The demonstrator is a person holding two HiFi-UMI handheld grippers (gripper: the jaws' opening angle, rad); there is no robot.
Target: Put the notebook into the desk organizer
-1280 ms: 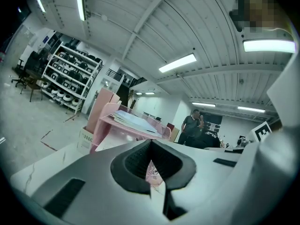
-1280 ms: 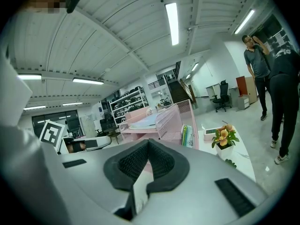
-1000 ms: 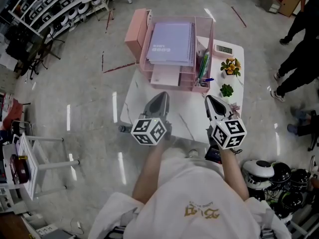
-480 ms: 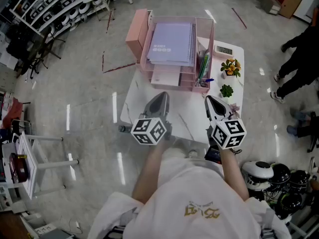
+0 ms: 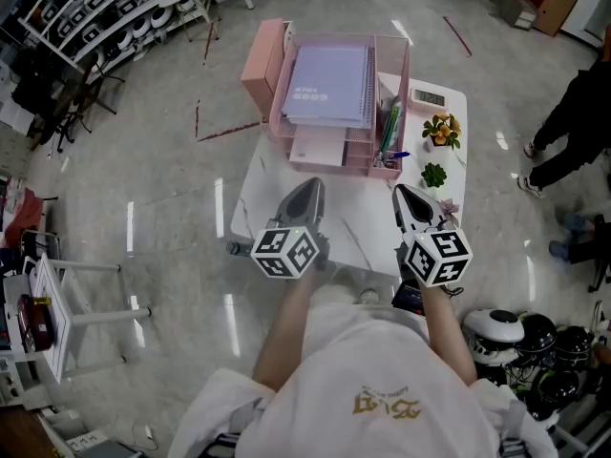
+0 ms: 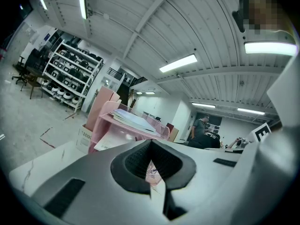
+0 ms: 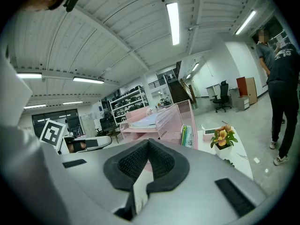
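Nothing moves: your left gripper (image 5: 310,183) and right gripper (image 5: 402,191) stay closed and empty over the table's (image 5: 265,191) near edge. The notebook (image 5: 330,84) already lies on the desk organizer (image 5: 405,65), so the task looks done.

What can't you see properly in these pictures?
- Words on the notebook cover: head view, too small to read.
- Lower tray of the desk organizer: head view, the notebook's shelf covers most of it.
- The table near the left gripper and right gripper: both gripper views, gripper bodies block it.
- A person at the right: head view, cut off by the edge.
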